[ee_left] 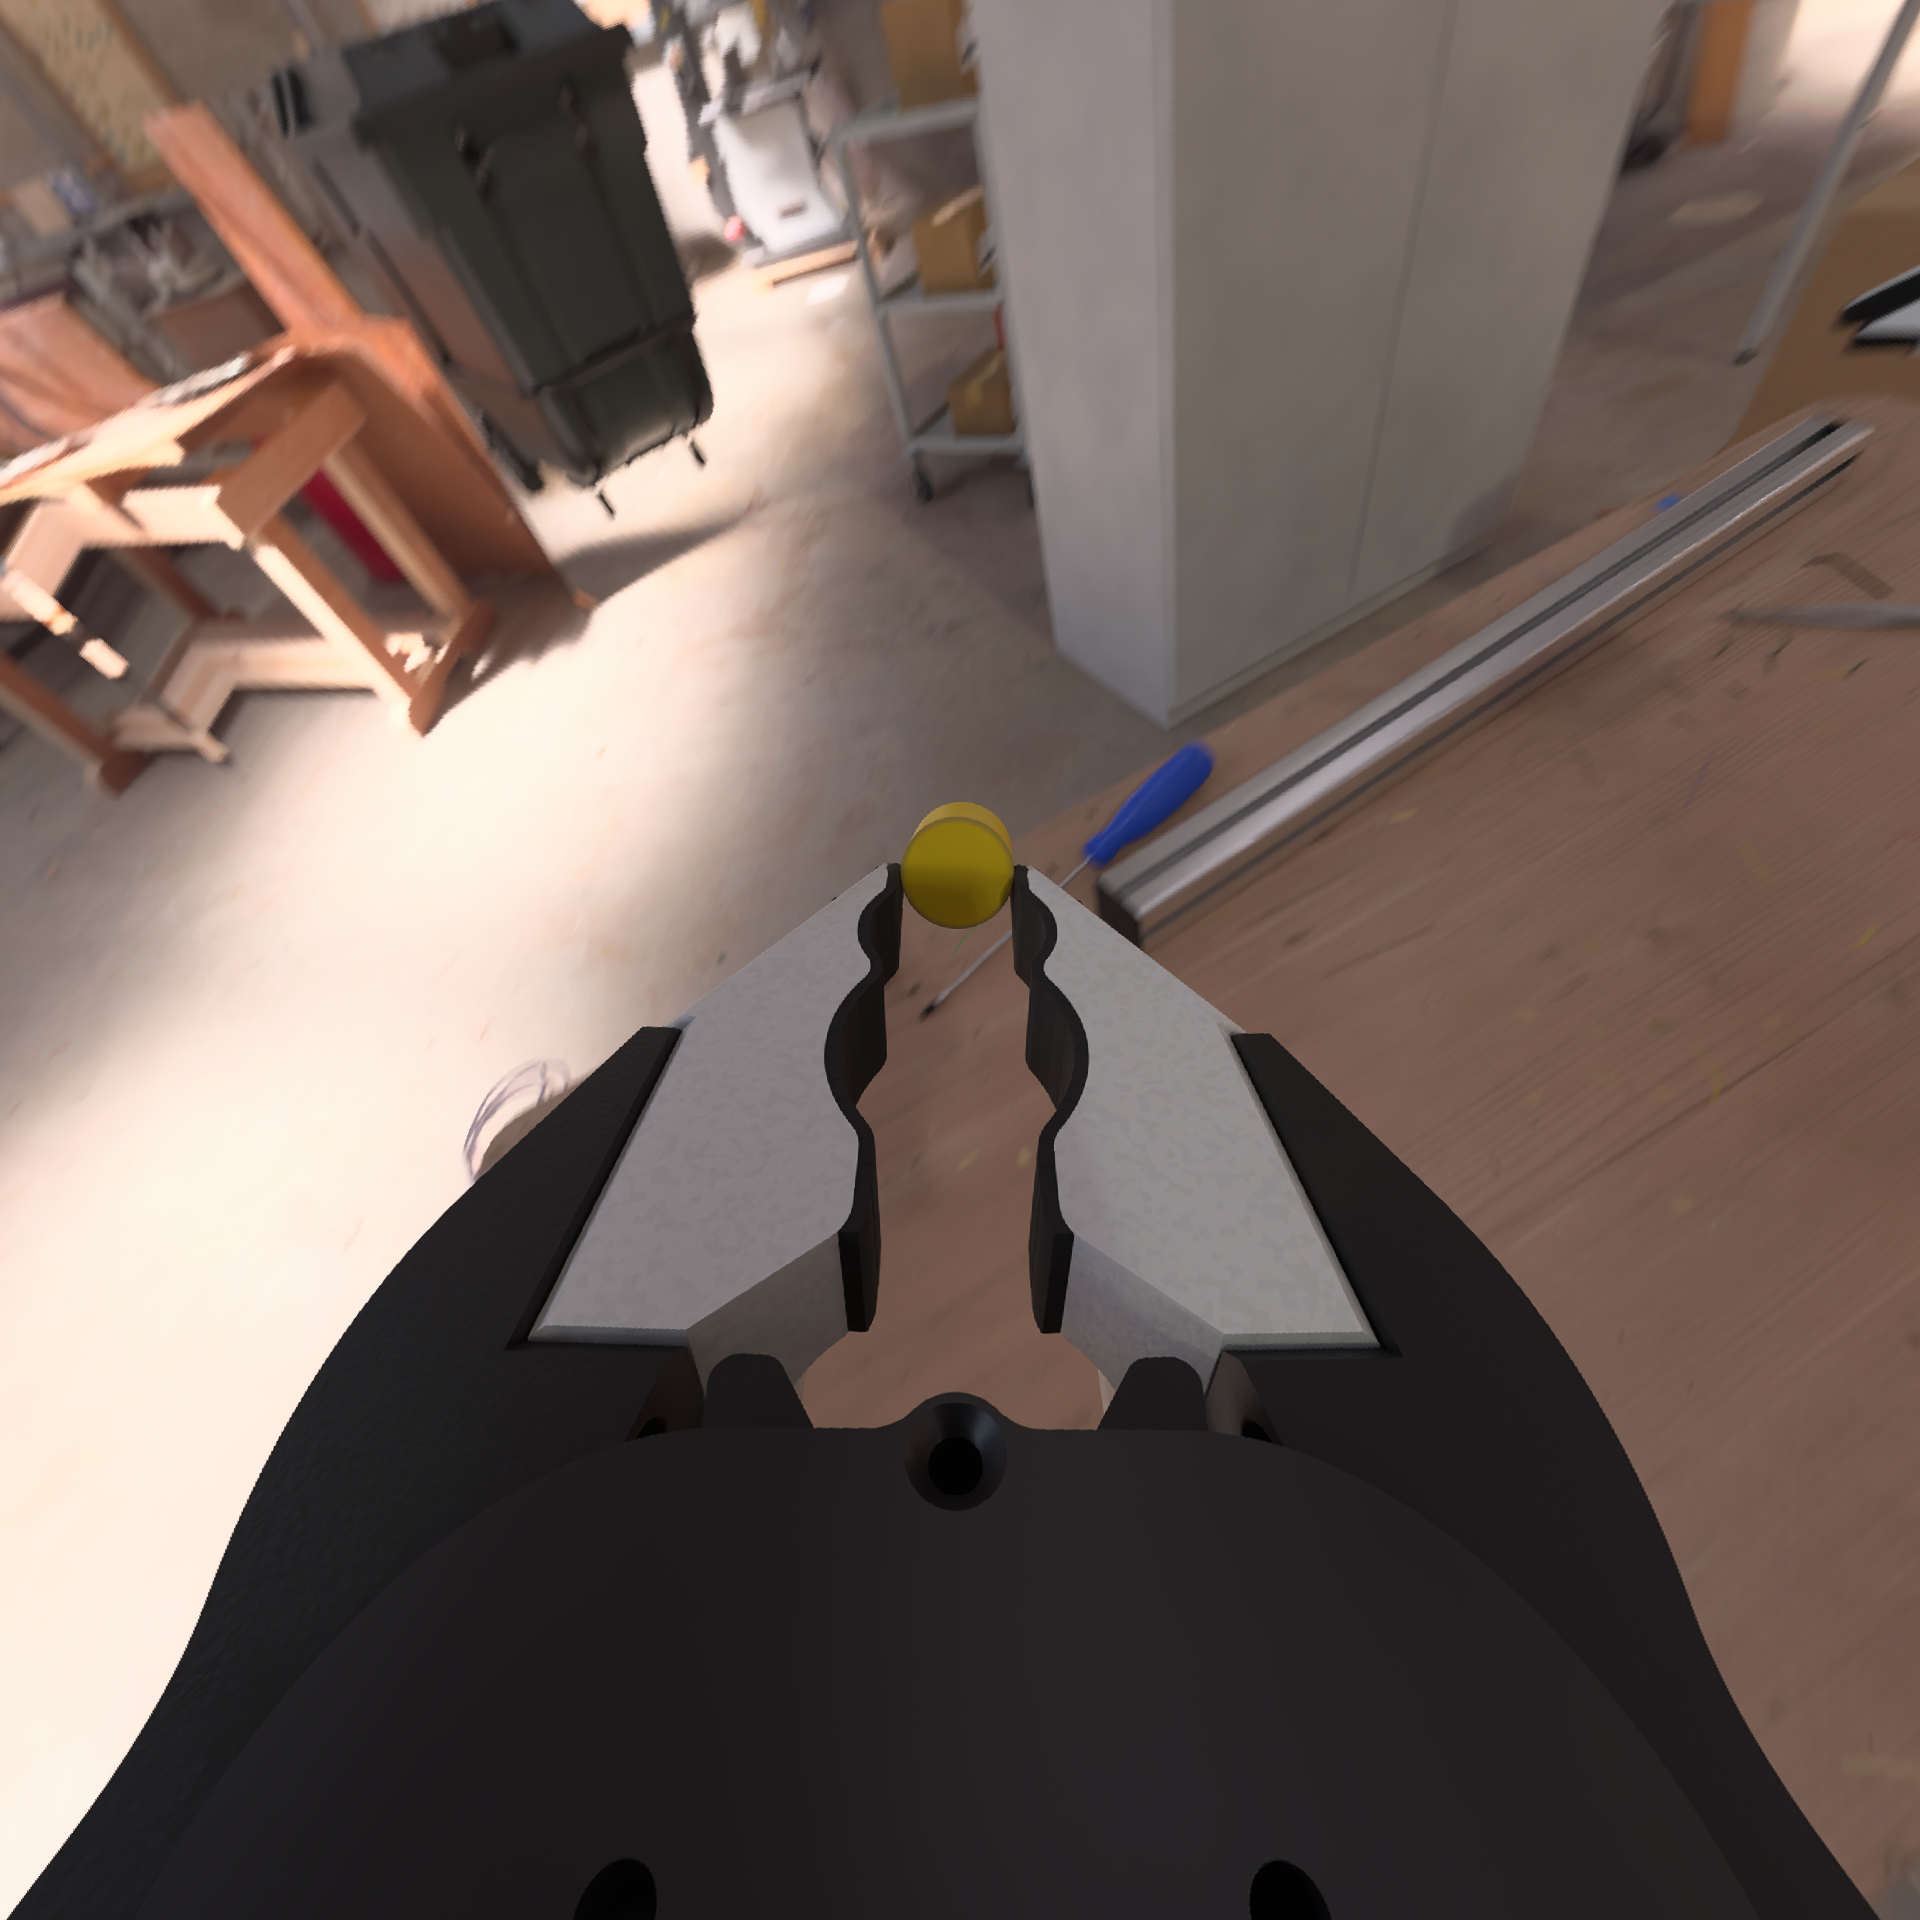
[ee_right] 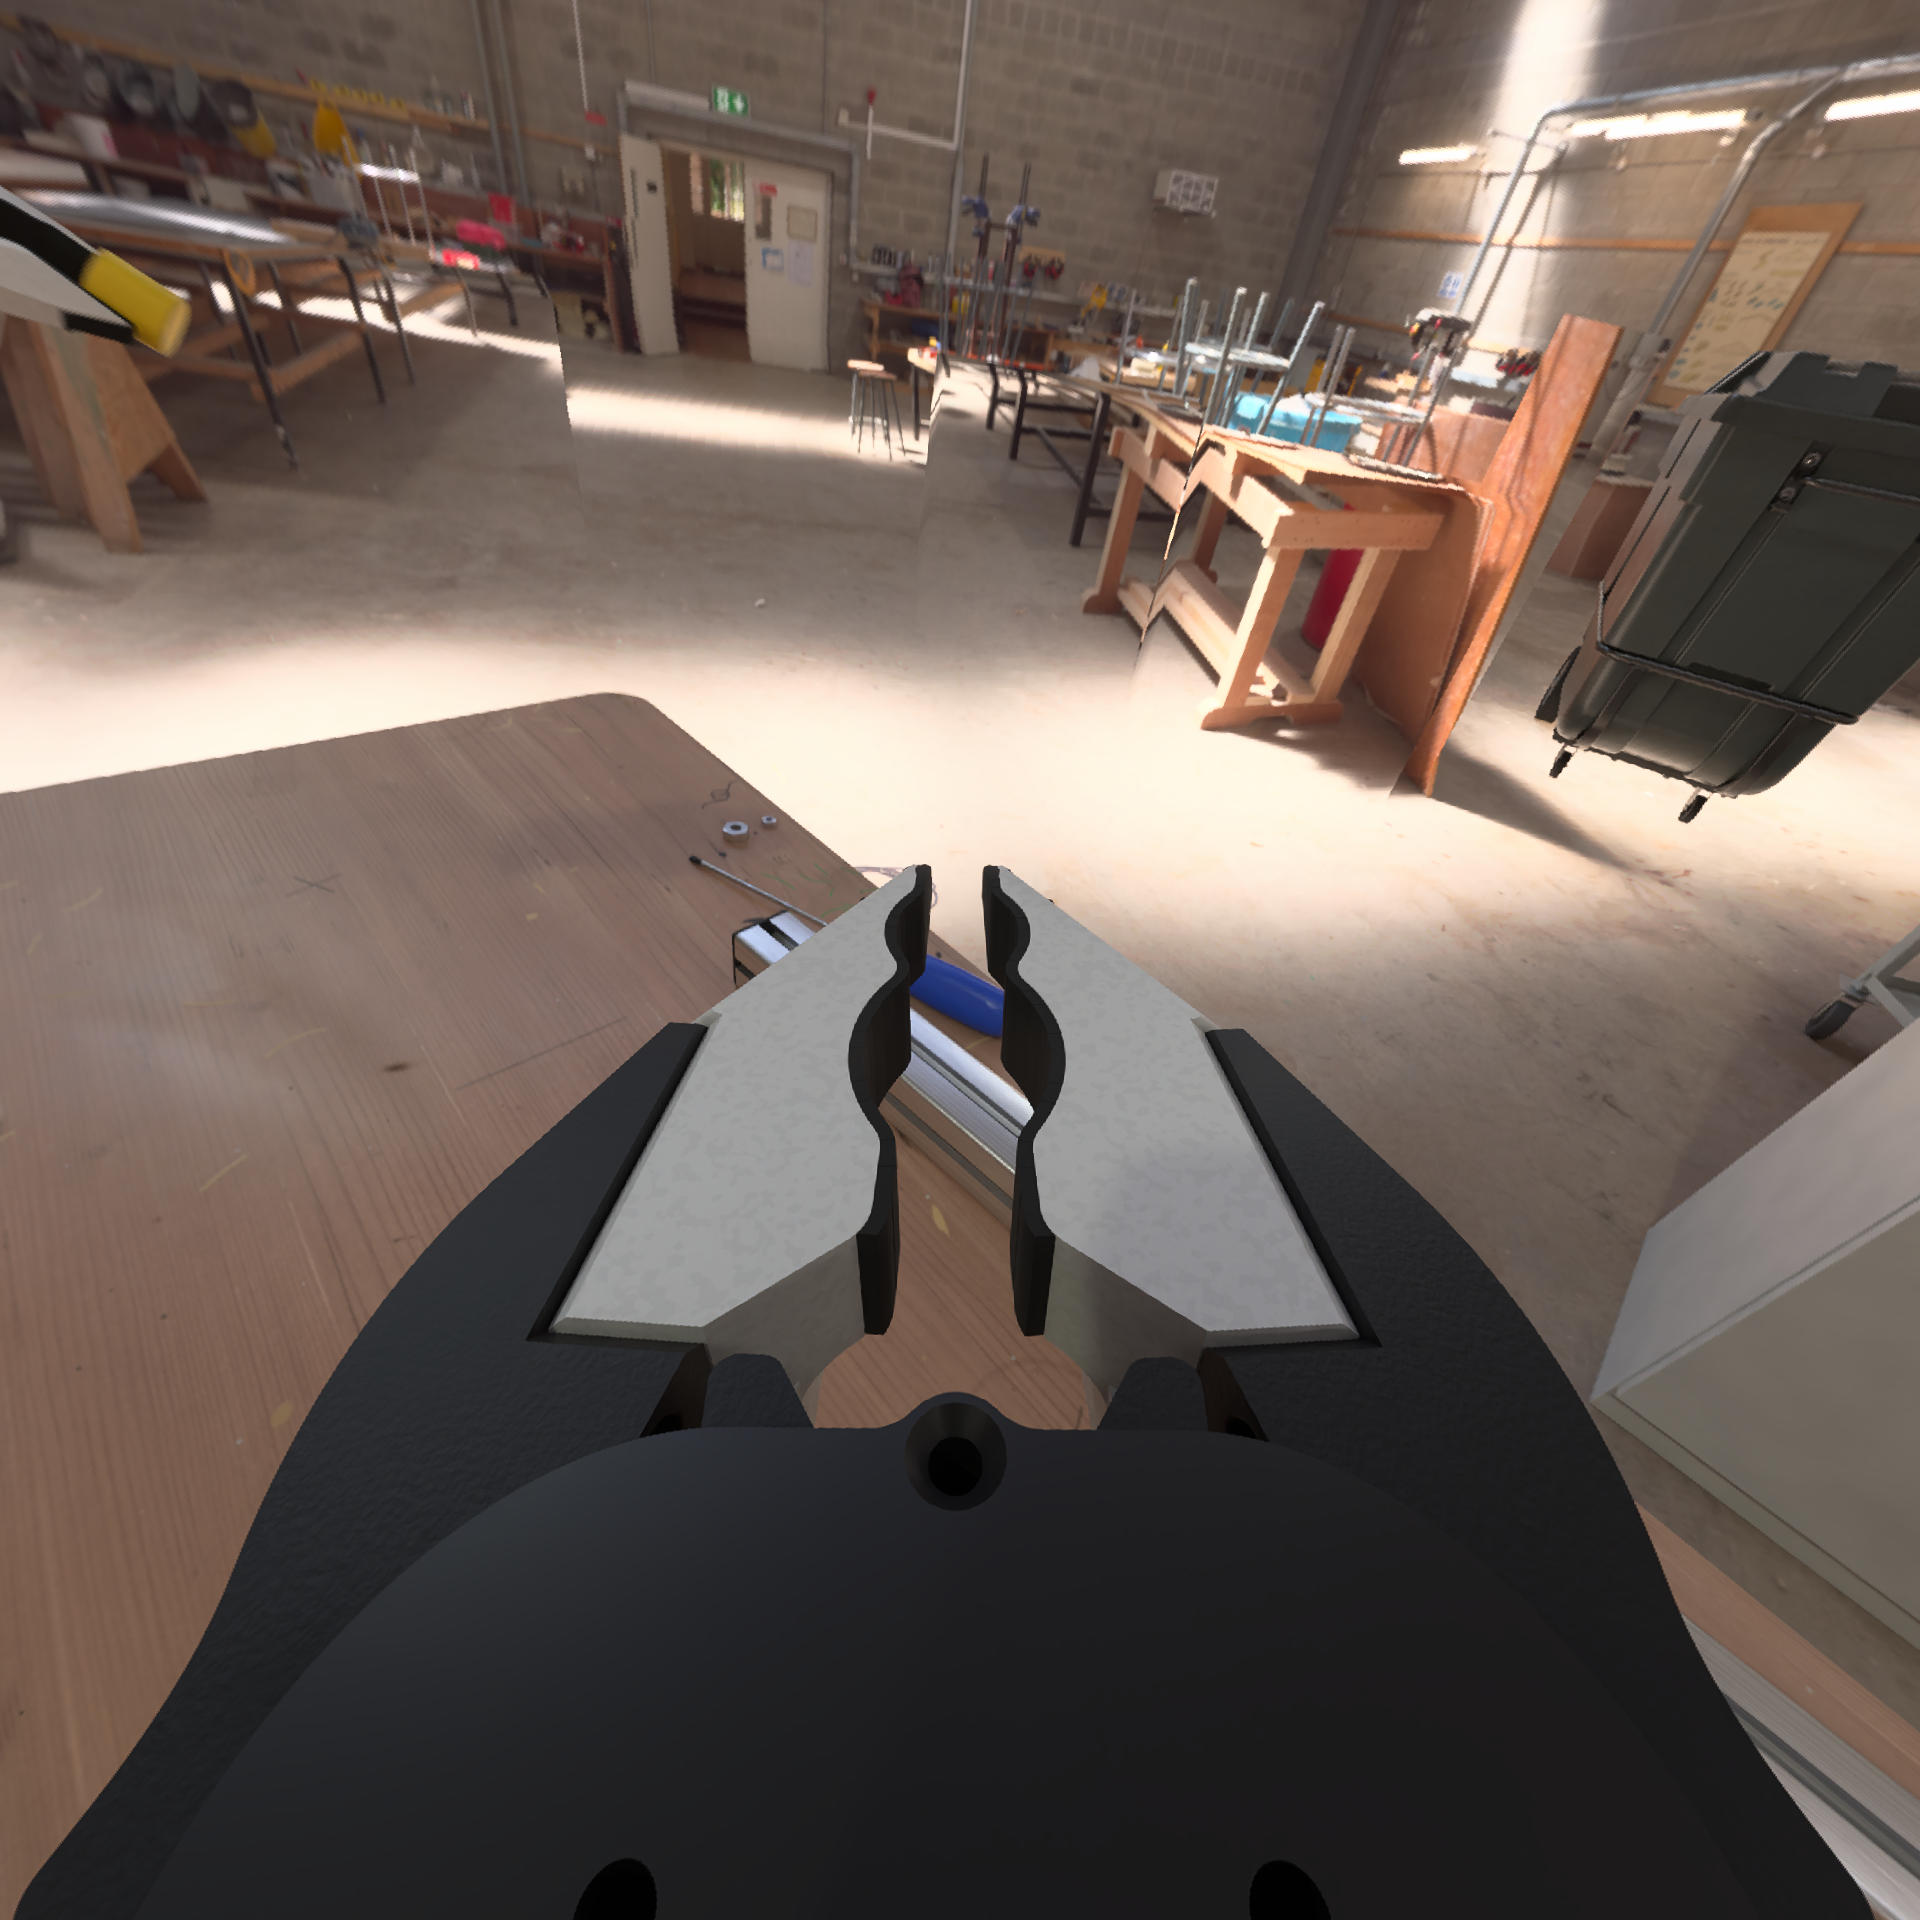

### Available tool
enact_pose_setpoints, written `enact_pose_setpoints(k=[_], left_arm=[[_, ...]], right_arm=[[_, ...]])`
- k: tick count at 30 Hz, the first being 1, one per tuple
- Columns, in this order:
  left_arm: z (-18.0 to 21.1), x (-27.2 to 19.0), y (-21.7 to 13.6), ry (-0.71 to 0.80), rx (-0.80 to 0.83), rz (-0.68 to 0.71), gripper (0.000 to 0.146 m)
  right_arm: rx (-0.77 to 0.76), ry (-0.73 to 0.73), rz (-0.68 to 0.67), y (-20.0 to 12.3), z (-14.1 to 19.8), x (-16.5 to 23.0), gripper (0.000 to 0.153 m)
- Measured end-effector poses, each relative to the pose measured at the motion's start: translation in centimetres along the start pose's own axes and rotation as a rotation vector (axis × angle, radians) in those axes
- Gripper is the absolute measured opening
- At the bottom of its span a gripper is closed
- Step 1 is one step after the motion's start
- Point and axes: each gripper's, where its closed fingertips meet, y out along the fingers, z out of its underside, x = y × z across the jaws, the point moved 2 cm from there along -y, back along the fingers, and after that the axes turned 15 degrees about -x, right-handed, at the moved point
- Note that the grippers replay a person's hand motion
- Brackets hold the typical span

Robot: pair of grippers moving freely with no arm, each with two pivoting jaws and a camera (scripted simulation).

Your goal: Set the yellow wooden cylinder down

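Note:
My left gripper [ee_left: 956, 883] is shut on the yellow wooden cylinder [ee_left: 956, 878], pinching it at the very fingertips with its round end facing the camera. It hangs in the air over the edge of the wooden table [ee_left: 1558, 1143]. In the right wrist view the same cylinder [ee_right: 140, 301] shows at far upper left, lying level in the left gripper's fingers [ee_right: 52, 275]. My right gripper [ee_right: 956, 883] is empty with only a narrow gap between its tips, above the table [ee_right: 260, 1039] near its far edge.
A blue-handled screwdriver [ee_left: 1153, 795] [ee_right: 956, 992] and an aluminium rail [ee_left: 1455, 686] [ee_right: 961, 1101] lie on the table. Small nuts [ee_right: 736, 831] sit near the corner. A white cabinet [ee_left: 1299, 312] [ee_right: 1766, 1351] stands beside the table.

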Motion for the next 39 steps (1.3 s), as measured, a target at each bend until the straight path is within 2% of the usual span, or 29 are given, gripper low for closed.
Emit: enact_pose_setpoints(k=[5,8,10,16,20,26,30,39], left_arm=[[4.0,5.1,-5.7,-0.039,0.126,-0.097,0.021],[6.4,6.8,-7.6,-0.058,0.178,-0.113,0.021],[8.6,7.2,-8.0,-0.074,0.252,-0.073,0.02],[17.2,6.0,-6.3,-0.003,0.549,0.294,0.021],[21.1,5.7,-5.3,0.103,0.696,0.488,0.021],[24.1,5.4,-3.0,0.246,0.711,0.641,0.021],[26.1,5.9,-2.8,0.345,0.748,0.698,0.021],[27.7,6.1,-2.4,0.392,0.746,0.79,0.021]], right_arm=[[0.054,-0.027,-0.012,0.9,1.1,0.3,0.01],[0.066,-0.017,-0.033,1.5,1.5,0.6,0.01],[0.074,-0.017,-0.044,1.7,1.6,0.7,0.01],[0.11,-0.013,-0.034,1.8,2.8,0.1,0.01],[0.106,0.012,-0.033,1.8,3.3,-0.6,0.01],[0.106,0.042,-0.013,1.5,3.8,-1.6,0.01],[0.103,0.028,-0.001,1.1,3.5,-1.9,0.01],[0.125,0.043,-0.004,1.1,4.1,-2.0,0.01]])
